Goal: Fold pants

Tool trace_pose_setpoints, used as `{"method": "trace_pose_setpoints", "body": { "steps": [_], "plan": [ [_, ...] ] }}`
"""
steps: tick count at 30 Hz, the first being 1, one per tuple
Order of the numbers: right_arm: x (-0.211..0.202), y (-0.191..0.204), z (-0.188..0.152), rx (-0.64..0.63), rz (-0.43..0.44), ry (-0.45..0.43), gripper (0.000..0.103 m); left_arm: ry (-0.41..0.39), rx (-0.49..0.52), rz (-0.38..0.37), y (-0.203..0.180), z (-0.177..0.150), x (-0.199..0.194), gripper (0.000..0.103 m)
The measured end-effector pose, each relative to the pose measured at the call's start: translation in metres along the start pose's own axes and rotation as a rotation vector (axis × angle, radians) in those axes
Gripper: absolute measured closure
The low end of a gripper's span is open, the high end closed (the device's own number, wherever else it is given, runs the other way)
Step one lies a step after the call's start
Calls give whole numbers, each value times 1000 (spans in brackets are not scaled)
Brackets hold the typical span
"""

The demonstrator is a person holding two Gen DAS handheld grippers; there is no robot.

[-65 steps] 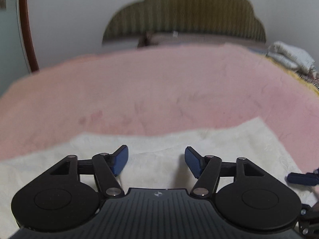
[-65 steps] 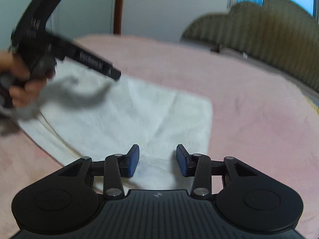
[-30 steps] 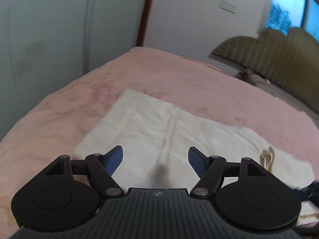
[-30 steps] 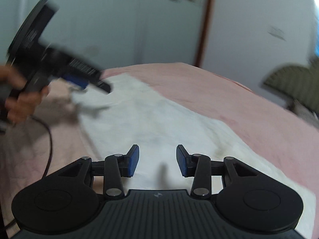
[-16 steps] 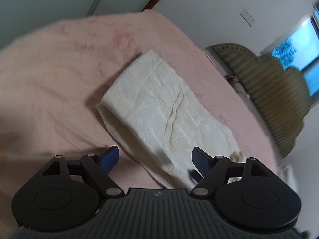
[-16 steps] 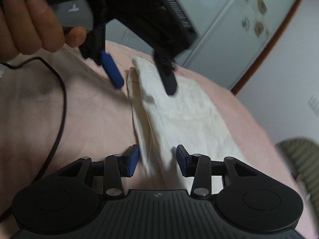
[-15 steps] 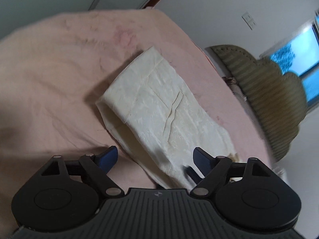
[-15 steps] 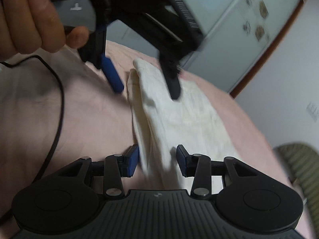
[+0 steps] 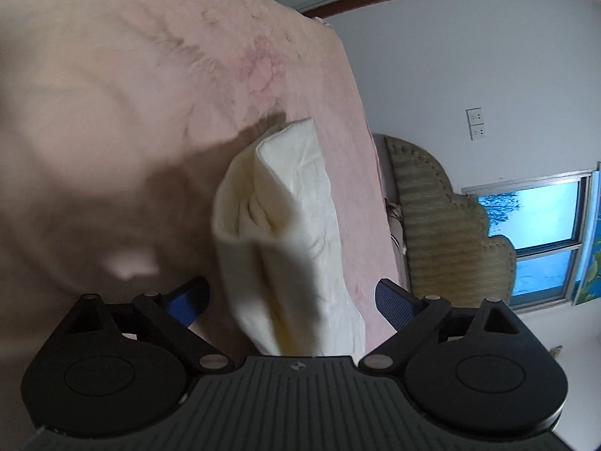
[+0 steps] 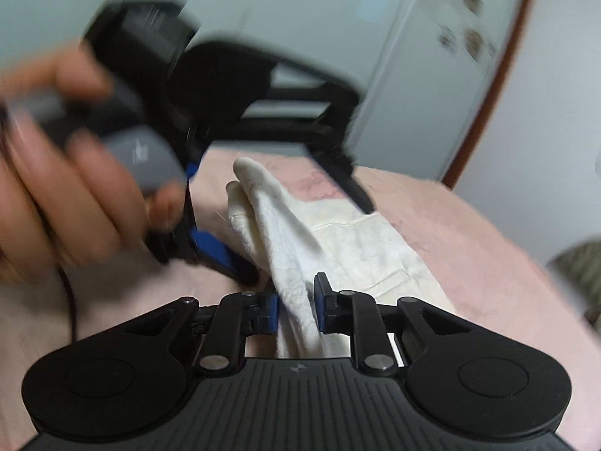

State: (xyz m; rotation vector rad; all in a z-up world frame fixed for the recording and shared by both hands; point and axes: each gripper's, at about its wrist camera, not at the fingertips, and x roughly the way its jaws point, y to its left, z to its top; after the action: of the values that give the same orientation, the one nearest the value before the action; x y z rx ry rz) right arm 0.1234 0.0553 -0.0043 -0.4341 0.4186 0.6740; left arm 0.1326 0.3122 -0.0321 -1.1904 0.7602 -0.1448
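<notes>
The cream white pants [image 9: 296, 225] lie folded on the pink bed cover [image 9: 112, 94]. Their near edge is lifted into a ridge. My left gripper [image 9: 291, 302] is open wide, one finger on each side of the raised edge, not closed on it. In the right wrist view the pants [image 10: 338, 233] run away from me, and my right gripper [image 10: 296, 310] has its jaws close together around the lifted fold [image 10: 293, 282]. The left gripper [image 10: 285, 221] shows there too, blurred and open, straddling the far part of the ridge.
A hand [image 10: 75, 195] holds the left gripper's grey handle, with a cable [image 10: 69, 300] trailing below. An olive ridged headboard [image 9: 443, 225] stands by the window [image 9: 541, 233]. Wardrobe doors [image 10: 413, 56] stand behind the bed.
Both grippers have dropped to the pants' near edge and rolled sideways. The edge has risen into a ridge. The right gripper's jaws have narrowed around the fold.
</notes>
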Motion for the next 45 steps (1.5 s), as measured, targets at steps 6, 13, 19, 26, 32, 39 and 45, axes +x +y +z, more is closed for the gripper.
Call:
{"method": "trace_pose_setpoints", "body": {
  "steps": [6,13,19,26,32,39,45],
  "plan": [
    [-17,-27,4,147,230,48,84,-24,80,89,-16,14,17,21],
    [-46,-101,-1,399,266,-37,84,-44,170,201,-22,16,17,71],
    [18,-100,-25,378,135,192,84,-94,278,256,-30,7,12,88],
    [17,-83,4,273,68,133,83,-294,633,275,-92,-48,-10,89],
    [-22,-92,6,265,45,37,83,-358,902,230,-145,-115,-15,89],
    [-93,-110,-11,207,-7,-96,83,-327,1079,110,-191,-183,5,88],
    [-160,-138,-50,244,-81,-123,83,-243,1174,16,-220,-247,39,85]
  ]
}}
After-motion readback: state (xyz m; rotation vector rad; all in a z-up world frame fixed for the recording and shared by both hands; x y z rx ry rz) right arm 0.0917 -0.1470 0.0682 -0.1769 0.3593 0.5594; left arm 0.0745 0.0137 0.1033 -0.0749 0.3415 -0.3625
